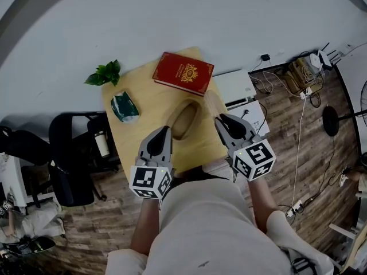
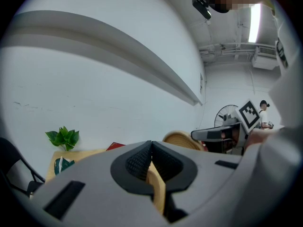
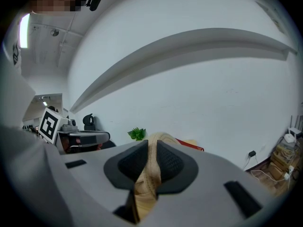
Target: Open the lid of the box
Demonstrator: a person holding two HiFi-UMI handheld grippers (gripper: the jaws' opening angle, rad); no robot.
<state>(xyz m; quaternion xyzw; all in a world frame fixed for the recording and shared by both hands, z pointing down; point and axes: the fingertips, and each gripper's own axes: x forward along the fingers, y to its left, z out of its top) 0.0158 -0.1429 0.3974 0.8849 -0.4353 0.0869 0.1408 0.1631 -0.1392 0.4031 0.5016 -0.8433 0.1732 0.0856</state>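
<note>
A pale wooden box (image 1: 184,119) lies on the table (image 1: 146,99), just on the person's side of the red book (image 1: 183,73). It is a long oval with rounded ends. From the head view its hollow shows darker than its smooth, light rim.

Its lid (image 1: 214,103) is of the same pale wood. It is off the opening and stands tilted, a little nearer the person than the book's right corner. Whether its lower edge touches the box I cannot tell. In the left gripper view the lid (image 2: 182,139) shows fine ringed lines around its rounded edge.

The left gripper (image 1: 166,132) reaches in from the person's side and ends at the end of the box farthest from the book. Its jaws are closed on the thin wall there. In its own view a slim strip of light wood (image 2: 156,189) sits pinched between the black ribbed pads (image 2: 137,162).

The right gripper (image 1: 221,119) comes in below the book's right corner, with its jaws clamped on the lid's rim. In its view a thicker band of layered wood (image 3: 150,169) fills the gap between the pads.

A small green plant (image 1: 105,73) stands left of the book. A green packet (image 1: 124,106) lies left of the book and nearer the person.
</note>
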